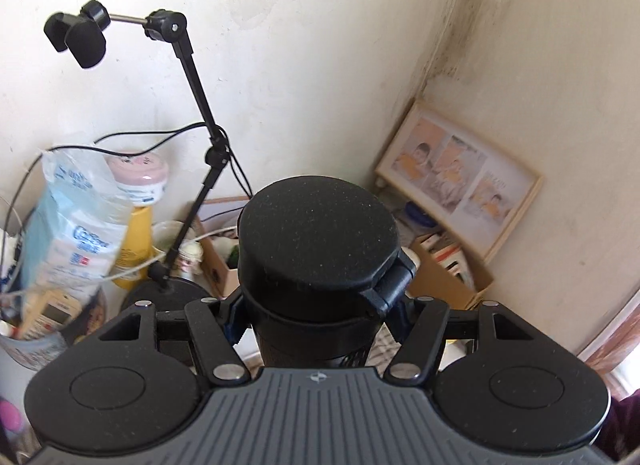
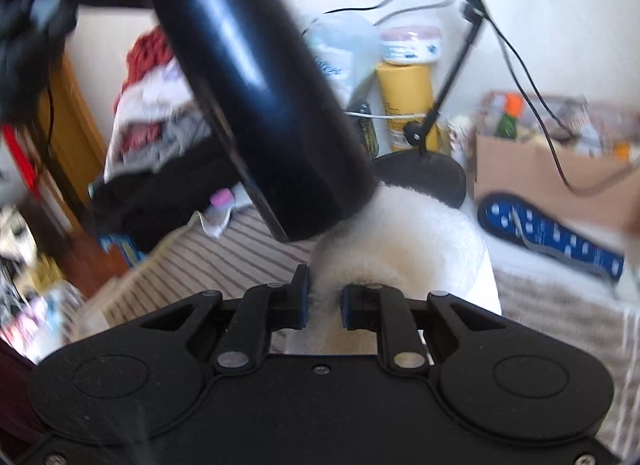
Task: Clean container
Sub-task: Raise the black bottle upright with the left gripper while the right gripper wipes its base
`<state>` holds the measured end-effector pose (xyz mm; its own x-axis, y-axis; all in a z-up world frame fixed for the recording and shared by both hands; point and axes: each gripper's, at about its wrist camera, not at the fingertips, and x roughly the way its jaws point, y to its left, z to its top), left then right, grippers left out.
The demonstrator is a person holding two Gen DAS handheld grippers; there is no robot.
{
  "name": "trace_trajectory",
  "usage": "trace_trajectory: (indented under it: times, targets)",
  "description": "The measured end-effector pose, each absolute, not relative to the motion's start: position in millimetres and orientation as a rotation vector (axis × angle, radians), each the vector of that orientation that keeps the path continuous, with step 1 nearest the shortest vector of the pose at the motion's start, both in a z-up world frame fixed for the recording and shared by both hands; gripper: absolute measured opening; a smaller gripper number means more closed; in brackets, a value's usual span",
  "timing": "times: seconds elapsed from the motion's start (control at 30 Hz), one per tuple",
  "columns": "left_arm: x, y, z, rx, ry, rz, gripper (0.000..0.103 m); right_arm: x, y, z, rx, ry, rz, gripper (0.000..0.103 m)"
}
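Black and dusty, the flask (image 1: pixel 320 261) is sitting clamped between the jaws of the left gripper (image 1: pixel 318 321), which is grasping it just under the closed flip lid (image 1: pixel 316 225). In the right wrist view the same flask is slanting from eleven o'clock down toward the centre, its base touching a white fluffy cloth (image 2: pixel 404 233). The right gripper (image 2: pixel 323 301) is pinching a fold of that cloth, its jaws nearly closed on it.

The step in hand looks like wiping the outside of the flask near its base. To do it well, the right hand should be keeping the cloth pressed flat against the curved wall and dragging it round and along the body, while the left grip is holding firm so the flask is not twisting (a smooth glossy wall is likely to slip). The lid's dusty top and the hinge at four o'clock of the lid are probably needing a pass too.

As for containers: the flask is shut, so its contents cannot be told. A cardboard box (image 2: pixel 552 169) at two o'clock in the right wrist view is holding bottles and assorted clutter. A yellow tub (image 2: pixel 408 101) is standing at one o'clock with a pink-lidded jar (image 2: pixel 410 43) resting on top; what is inside either is hidden.
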<state>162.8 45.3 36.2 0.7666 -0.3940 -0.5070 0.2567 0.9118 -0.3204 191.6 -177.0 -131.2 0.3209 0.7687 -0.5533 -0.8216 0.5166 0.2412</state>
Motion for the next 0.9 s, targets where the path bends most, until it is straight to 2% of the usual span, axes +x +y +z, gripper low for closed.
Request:
trace_trajectory:
  times: [0.2, 0.53, 0.9]
  targets:
    - [164.7, 42.3, 31.6, -0.214, 0.621, -0.331, 0.064, 173.5, -163.1, -125.7, -0.207, 0.599, 1.102, 0.013]
    - [161.5, 51.1, 27.6, -0.303, 0.639, -0.362, 0.064, 179.2, -198.1, -116.9, -0.19, 0.546, 0.986, 0.012]
    - [164.7, 50.2, 31.4, -0.312, 0.619, -0.351, 0.064, 163.6, -179.9, -113.9, -0.272, 0.513, 1.095, 0.012]
